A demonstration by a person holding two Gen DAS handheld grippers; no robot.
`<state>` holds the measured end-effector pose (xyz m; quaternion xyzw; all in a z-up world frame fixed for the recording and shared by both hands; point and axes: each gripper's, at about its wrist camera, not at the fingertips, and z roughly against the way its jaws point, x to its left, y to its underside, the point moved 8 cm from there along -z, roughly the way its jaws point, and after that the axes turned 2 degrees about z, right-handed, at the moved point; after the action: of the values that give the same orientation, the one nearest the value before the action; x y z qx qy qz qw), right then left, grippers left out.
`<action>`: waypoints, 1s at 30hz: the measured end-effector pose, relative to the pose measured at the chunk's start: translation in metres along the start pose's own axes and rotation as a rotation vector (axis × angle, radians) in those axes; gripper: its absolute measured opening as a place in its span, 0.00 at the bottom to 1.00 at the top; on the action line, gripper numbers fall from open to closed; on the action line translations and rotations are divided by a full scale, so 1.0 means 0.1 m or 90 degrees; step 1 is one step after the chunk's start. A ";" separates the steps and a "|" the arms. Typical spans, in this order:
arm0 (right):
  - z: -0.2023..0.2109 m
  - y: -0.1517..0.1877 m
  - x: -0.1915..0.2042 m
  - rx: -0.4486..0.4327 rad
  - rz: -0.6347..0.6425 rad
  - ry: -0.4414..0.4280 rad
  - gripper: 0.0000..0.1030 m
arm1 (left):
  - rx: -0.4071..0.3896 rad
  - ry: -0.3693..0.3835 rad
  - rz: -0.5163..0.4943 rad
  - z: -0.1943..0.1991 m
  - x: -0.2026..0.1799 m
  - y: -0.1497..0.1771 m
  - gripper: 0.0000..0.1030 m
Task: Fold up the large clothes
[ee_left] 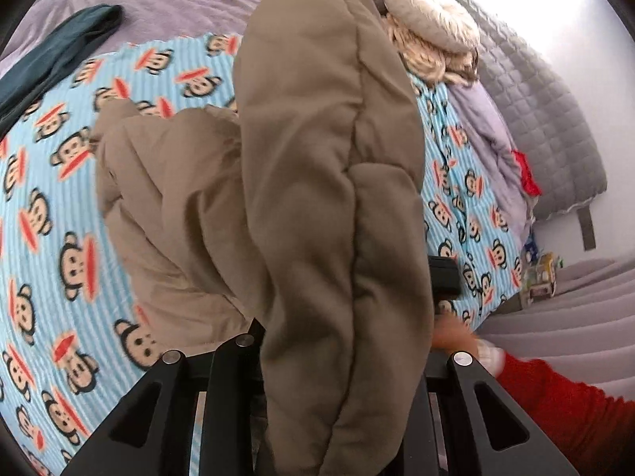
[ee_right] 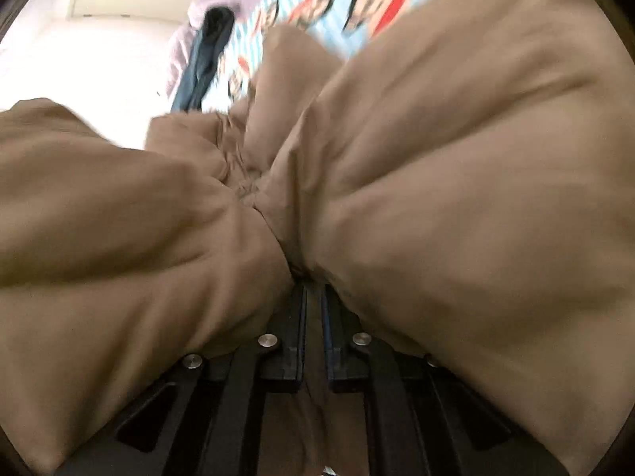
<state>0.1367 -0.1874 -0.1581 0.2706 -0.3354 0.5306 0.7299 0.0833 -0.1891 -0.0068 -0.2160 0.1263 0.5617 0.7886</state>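
Now | L claw (ee_left: pixel 341 357) – grips tan coat (ee_left: pixel 317 158) | R claw (ee_right: pixel 313 277) – clamped on coat | no legible txt

A padded tan-brown coat (ee_left: pixel 329 206) hangs bunched and partly lifted above a blue monkey-print bedsheet (ee_left: pixel 59 198). One puffy quilted section rises upright, while its crumpled remainder lies slumped on the sheet.
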 end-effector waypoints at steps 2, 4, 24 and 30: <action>0.36 0.06 -0.19 -0.028 -0.023 0.004 0.18 | 0.010 0.020 -0.002 -0.17 -0.12 -0.03 0.37; 0.65 0.13 -0.36 -0.049 -0.041 0.014 0.34 | 0.020 0.066 -0.001 -0.34 -0.22 -0.07 0.57; 1.63 1.31 -0.03 -0.108 0.116 0.022 0.82 | 0.125 0.078 -0.017 -1.55 -0.55 -0.51 0.73; 1.43 1.12 -0.28 -0.147 0.033 0.075 0.21 | 0.068 0.075 -0.078 -1.05 -0.72 -0.61 0.73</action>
<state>-0.0048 -0.2788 -0.0851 0.1442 -0.3579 0.5222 0.7605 0.1212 -0.3169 -0.0543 -0.2133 0.1885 0.4912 0.8232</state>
